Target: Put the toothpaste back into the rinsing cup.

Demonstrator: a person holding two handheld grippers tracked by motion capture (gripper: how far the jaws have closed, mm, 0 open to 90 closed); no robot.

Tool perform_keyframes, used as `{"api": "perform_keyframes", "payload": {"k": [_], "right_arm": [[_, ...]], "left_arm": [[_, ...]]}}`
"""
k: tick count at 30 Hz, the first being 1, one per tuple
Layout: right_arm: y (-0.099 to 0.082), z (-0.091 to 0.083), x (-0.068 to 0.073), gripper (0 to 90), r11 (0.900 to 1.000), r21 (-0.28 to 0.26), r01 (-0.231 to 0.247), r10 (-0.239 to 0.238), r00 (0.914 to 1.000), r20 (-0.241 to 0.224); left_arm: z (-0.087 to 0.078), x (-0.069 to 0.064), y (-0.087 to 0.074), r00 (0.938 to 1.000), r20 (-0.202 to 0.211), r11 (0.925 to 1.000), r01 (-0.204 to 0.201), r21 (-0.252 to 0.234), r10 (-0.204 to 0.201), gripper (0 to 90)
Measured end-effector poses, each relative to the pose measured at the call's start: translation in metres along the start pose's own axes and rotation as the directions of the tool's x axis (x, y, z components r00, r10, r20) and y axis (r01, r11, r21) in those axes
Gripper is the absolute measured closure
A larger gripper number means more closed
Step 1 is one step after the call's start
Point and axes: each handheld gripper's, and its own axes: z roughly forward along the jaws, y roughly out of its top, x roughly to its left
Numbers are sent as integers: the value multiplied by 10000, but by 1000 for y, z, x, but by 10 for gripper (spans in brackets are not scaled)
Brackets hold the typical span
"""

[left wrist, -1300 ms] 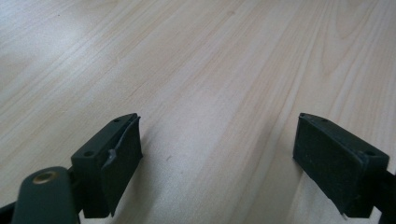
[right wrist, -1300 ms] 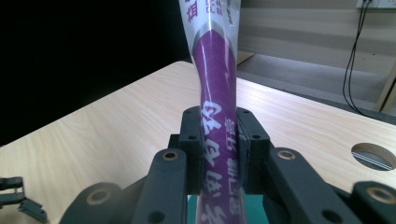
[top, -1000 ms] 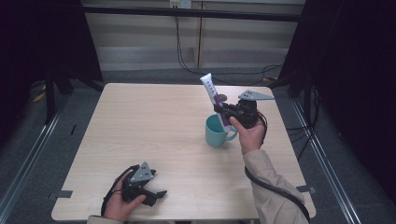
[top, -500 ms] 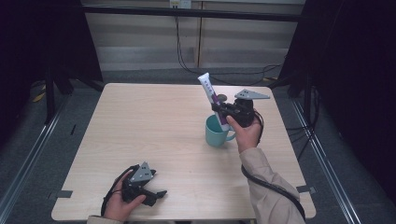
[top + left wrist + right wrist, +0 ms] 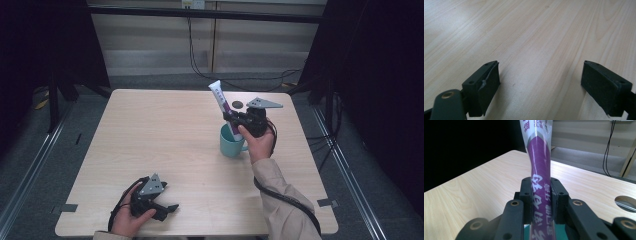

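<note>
While the right tongs [image 5: 541, 202] pinch the purple-and-white tube [image 5: 223, 107] near its lower part, the tube stands tilted directly above the teal mug [image 5: 231, 144], apparently so its lower end can enter the mug's mouth. Well apart, the left tongs [image 5: 540, 86] rest spread and empty over bare desk [image 5: 160, 135].

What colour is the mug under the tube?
Teal mug; the high view shows it best.
</note>
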Motion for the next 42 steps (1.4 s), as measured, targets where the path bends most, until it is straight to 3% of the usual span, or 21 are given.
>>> {"api": "perform_keyframes", "payload": {"k": [42], "right_arm": [[-23,10,-2,742,10000,31,11,-11,9998,193]], "left_arm": [[0,0,0,10000,26,10000,-73,40,73,149]]}}
